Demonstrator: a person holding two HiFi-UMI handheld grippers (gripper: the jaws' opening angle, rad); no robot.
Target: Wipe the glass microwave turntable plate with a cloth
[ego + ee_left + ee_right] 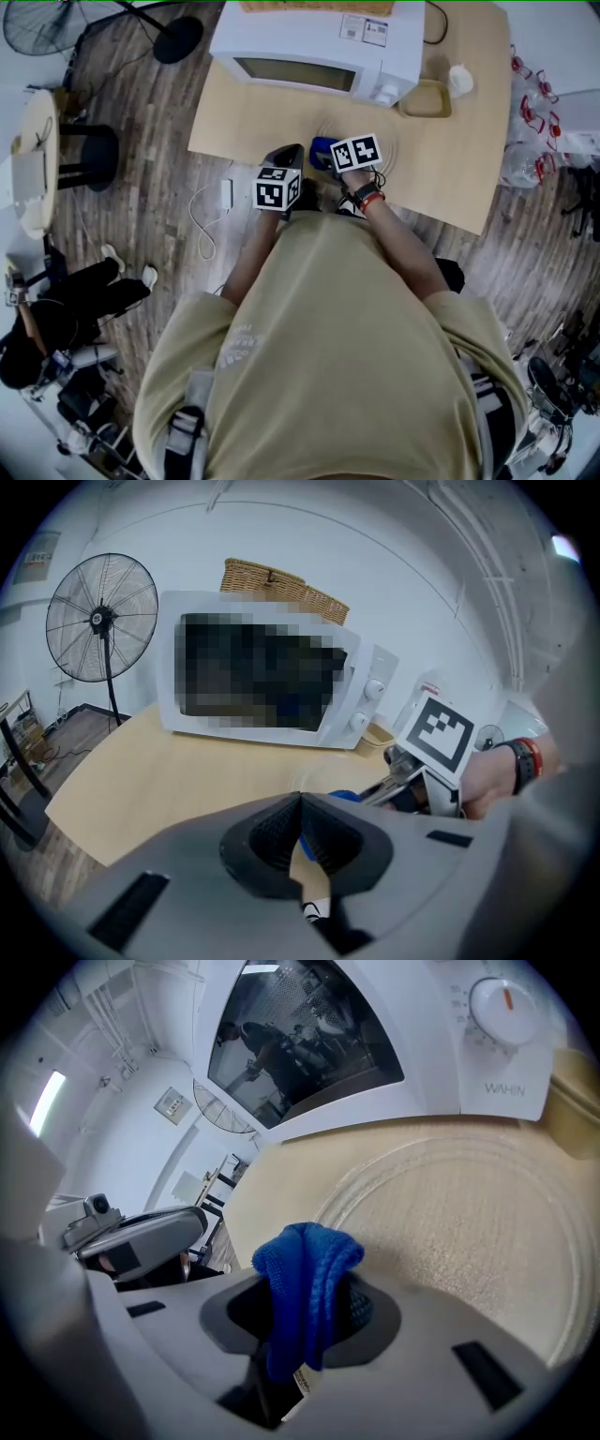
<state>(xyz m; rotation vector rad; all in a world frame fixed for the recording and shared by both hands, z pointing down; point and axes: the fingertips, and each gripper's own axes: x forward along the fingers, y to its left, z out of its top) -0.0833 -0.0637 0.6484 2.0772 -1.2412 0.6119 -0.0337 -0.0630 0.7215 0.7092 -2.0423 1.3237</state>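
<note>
The right gripper (pixel 305 1312), at the bottom of the right gripper view, has its jaws clamped on a folded blue cloth (pixel 305 1265). The cloth's long axis runs up the frame, with its rounded fold pointing up toward the plate and a small tag end low between the jaws. Just beyond, the glass turntable plate (pixel 469 1232) lies flat on the tabletop (pixel 291 1194), its right rim cut off by the frame edge. The left gripper (pixel 300 803), low in the centre of its own view, has its jaws closed tip to tip on nothing. Farther back stands the microwave (pixel 375 1026). In the head view the plate is faint and largely hidden by the grippers.
</note>
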